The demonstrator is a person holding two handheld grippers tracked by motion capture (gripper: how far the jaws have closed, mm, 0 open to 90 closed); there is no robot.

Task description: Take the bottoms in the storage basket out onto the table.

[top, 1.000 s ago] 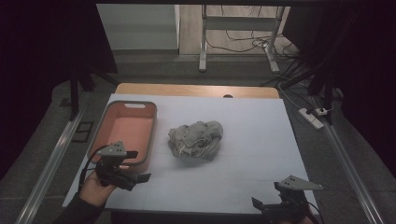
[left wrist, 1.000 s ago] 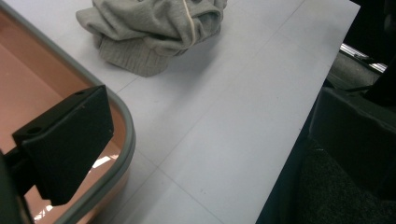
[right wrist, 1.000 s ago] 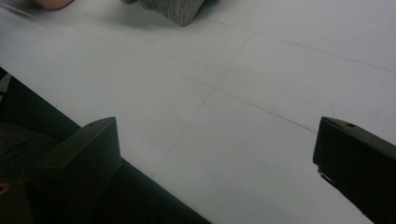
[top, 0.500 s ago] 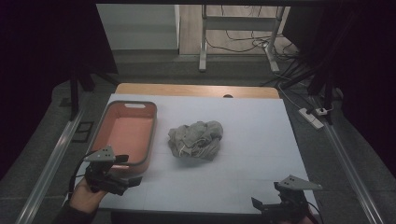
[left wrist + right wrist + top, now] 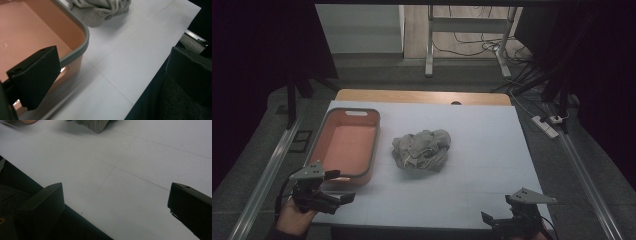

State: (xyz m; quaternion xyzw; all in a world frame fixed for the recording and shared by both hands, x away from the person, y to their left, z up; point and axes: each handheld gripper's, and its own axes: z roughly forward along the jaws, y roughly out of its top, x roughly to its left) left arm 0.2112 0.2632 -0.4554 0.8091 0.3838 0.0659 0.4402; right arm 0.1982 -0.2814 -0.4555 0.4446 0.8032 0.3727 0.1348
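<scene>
The crumpled grey knitted garment [image 5: 421, 150] lies in a loose heap near the middle of the white-covered table [image 5: 492, 150], just beside the right wall of the salmon-pink plastic tub with a grey rim [image 5: 347, 142], which stands along the table's left edge and looks empty. Over the last second the left gripper [image 5: 343, 186] has drawn back from beside the tub toward the table's near-left corner, and it now hangs just off the tub's near end with its jaws spread and nothing between them; its own view looks past the tub's near corner [image 5: 82, 40] to the garment [image 5: 100, 10] beyond. The right gripper [image 5: 499, 215] has kept its place at the near edge toward the right corner, jaws likewise wide apart and empty. With both tools well apart from the cloth, the work looks unstarted: probably the garment is to go into the tub, and a reach forward comes first.
</scene>
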